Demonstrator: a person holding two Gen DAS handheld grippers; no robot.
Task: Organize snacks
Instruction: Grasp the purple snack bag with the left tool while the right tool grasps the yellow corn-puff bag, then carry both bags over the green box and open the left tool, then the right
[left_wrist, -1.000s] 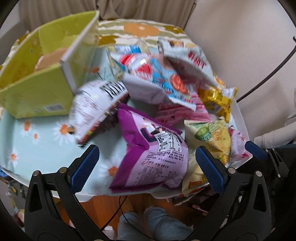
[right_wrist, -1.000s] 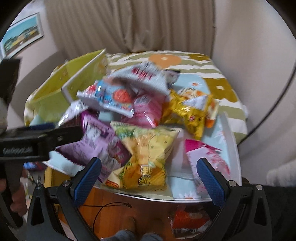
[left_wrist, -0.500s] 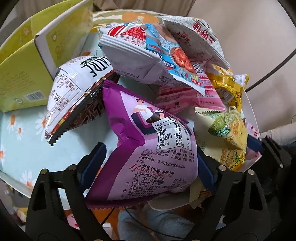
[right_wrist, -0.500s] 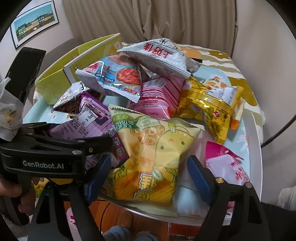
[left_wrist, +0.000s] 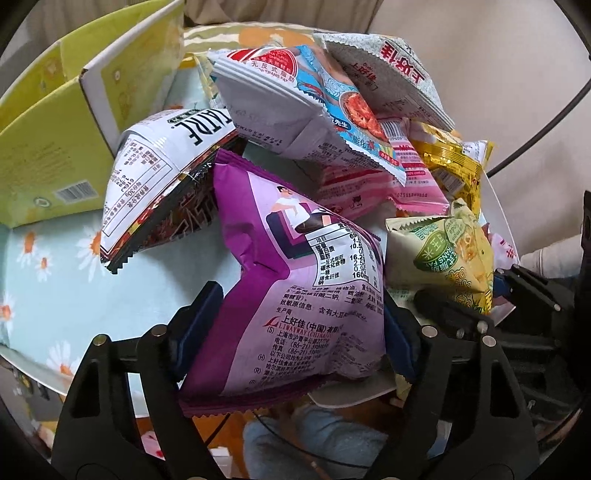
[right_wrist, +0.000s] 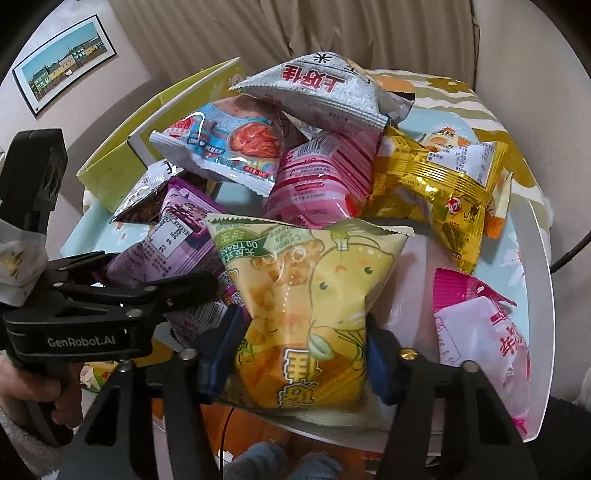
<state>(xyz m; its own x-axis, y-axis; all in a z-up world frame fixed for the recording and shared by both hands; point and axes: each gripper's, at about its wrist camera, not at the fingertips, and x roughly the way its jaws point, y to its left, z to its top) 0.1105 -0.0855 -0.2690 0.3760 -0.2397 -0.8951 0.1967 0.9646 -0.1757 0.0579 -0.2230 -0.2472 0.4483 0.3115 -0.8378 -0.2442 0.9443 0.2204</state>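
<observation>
On the floral table (left_wrist: 55, 280), left hand-held gripper (left_wrist: 295, 332) clamps the purple "LIWAYWAY" bag (left_wrist: 295, 295); right hand-held gripper (right_wrist: 299, 354) clamps the "Lemon Soda" bag (right_wrist: 306, 295).

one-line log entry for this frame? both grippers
left gripper: shut on purple snack bag | right gripper: shut on yellow corn snack bag | both bags on table, not lifted

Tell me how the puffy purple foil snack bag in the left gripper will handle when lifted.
The purple snack bag looks air-puffed, so probably light. Its glossy film may slip between the left gripper pads. Squeezing harder would likely crush its contents.
</observation>
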